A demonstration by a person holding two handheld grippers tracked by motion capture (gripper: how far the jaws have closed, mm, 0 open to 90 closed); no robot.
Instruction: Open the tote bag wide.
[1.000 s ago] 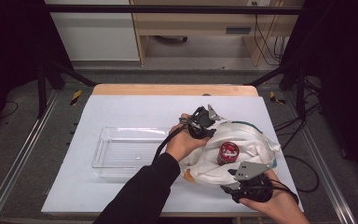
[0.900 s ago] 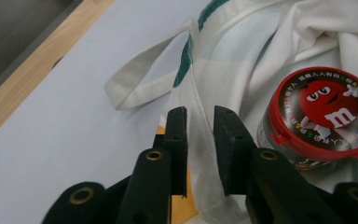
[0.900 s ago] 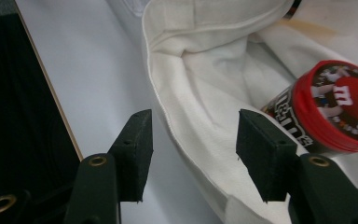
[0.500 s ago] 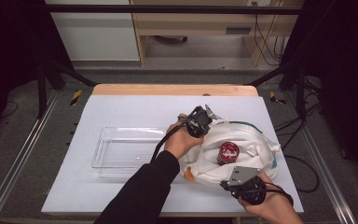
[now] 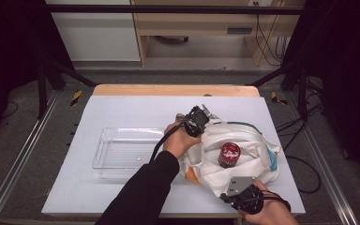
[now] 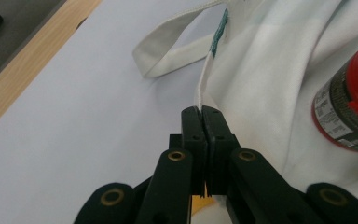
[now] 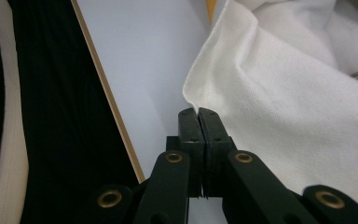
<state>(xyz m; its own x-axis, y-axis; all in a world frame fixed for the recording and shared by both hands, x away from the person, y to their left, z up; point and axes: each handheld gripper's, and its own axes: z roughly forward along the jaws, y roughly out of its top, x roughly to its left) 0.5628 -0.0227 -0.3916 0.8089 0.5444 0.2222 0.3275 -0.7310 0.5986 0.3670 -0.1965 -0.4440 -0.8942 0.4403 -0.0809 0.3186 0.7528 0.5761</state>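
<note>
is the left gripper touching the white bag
Touching. In the left gripper view, the left gripper has its jaws shut on a folded edge of the white cloth bag, which rises straight out from between them.

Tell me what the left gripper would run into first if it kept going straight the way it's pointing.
The left gripper, shut on an edge of the white cloth bag, would push further into that cloth, then probably its loose strap. The red-topped can sits off to one side. Depth is hard to judge.

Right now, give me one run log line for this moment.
left gripper: shut on bag edge | right gripper: shut on bag edge | cloth bag: on table, red-lidded can on it | clear tray: left of bag
</note>
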